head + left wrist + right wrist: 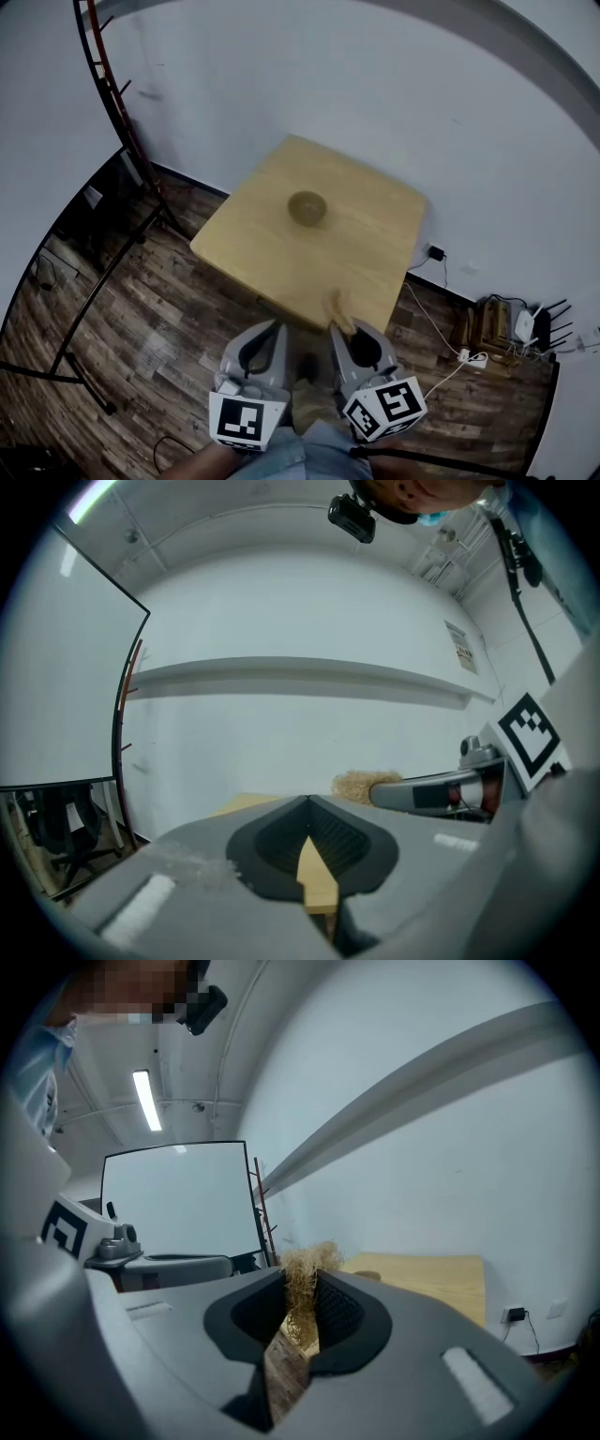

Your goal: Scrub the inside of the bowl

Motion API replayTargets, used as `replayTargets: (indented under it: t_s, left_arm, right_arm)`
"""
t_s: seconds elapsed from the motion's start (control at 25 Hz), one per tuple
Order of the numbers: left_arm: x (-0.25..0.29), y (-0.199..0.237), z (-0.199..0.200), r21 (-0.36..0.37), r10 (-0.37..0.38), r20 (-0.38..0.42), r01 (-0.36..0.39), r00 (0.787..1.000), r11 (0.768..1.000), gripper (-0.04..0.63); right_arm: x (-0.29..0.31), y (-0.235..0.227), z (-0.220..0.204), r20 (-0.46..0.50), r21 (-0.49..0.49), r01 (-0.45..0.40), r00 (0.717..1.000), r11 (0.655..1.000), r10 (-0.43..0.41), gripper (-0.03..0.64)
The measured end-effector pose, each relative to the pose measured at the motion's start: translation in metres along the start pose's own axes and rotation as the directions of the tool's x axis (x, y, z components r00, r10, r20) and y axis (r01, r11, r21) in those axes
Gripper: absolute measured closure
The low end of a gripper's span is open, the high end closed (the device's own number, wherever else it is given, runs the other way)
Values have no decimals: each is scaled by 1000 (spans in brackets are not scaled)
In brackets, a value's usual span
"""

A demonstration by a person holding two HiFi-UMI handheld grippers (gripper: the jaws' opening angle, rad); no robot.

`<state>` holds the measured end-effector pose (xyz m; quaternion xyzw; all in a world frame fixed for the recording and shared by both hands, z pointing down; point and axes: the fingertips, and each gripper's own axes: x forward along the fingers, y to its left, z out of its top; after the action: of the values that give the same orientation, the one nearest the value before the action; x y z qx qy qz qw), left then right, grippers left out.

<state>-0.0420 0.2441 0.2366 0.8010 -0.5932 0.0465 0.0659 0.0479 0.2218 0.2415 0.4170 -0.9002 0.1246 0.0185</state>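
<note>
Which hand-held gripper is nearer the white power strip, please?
Right. The right hand-held gripper is left of the power strip; the left hand-held gripper is farther left.

I see the table [253, 246] open all round the bowl [307, 207], so I can reach in from the near edge or either side. The wall [375, 94] closes off the far corner, a metal frame [111, 94] hems in my left, and cables [439, 330] trail on the right
</note>
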Motion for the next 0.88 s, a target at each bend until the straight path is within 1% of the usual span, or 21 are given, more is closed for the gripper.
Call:
replayTargets:
  t_s: [0.2, 0.48, 0.72, 0.88]
  left_arm:
    - [48, 11, 5, 28, -2, -35, 3, 999, 1000, 575]
    - [117, 15, 26, 76, -13, -52, 17, 999, 997, 575]
    - [159, 20, 42, 98, 4, -42, 0, 999, 995, 575]
    - [177, 29, 49, 101, 12, -36, -8, 999, 995, 575]
  right_arm:
    - [36, -35, 12, 7, 25, 3, 1000, 1000, -3, 552]
    - [79, -84, 34, 32, 57, -8, 999, 998, 6, 552]
    - [108, -113, 56, 59, 55, -32, 998, 998, 29, 552]
    - [127, -122, 69, 67, 50, -44, 997, 998, 41, 552]
